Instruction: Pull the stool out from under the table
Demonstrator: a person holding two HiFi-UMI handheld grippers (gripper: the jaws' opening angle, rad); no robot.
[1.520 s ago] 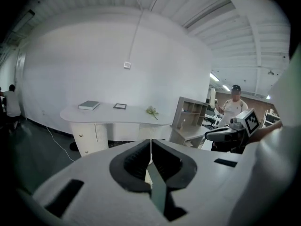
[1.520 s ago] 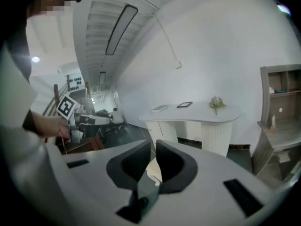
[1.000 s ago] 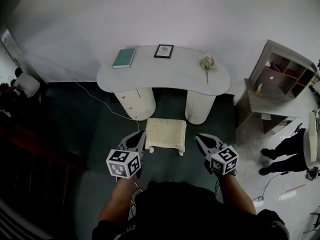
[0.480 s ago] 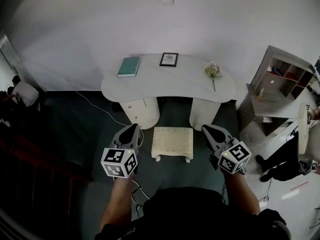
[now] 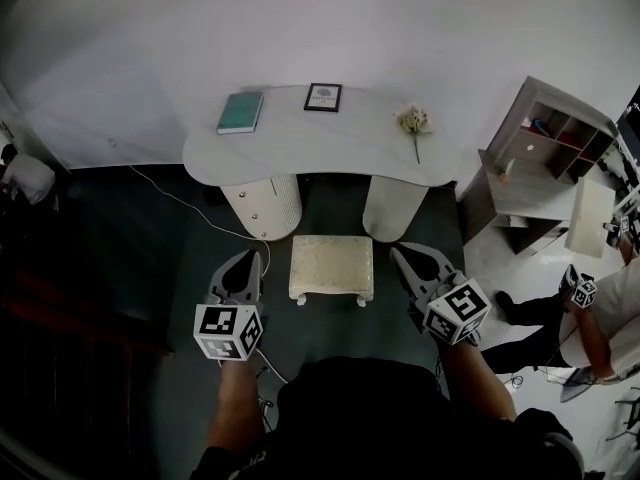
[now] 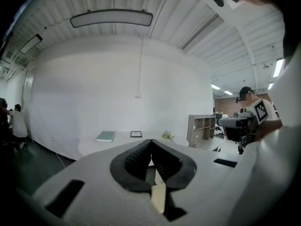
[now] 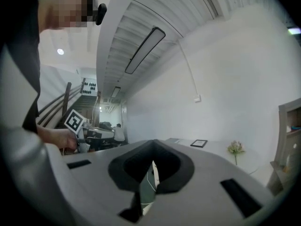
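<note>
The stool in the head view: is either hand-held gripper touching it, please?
No, floor shows between the stool and both the left hand-held gripper and the right hand-held gripper.

Cream stool (image 5: 331,267), white table (image 5: 330,153), teal book (image 5: 240,112) at its ten o'clock, black picture frame (image 5: 323,97); black-and-white square markers on left gripper (image 5: 250,260) and right gripper (image 5: 400,255).

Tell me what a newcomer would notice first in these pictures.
The curved white table against the wall stands out, with a green book, a small picture frame and a flower on top. Just in front of it stands a cream stool, and the shut left tool and right tool hang either side of it, touching nothing.
</note>
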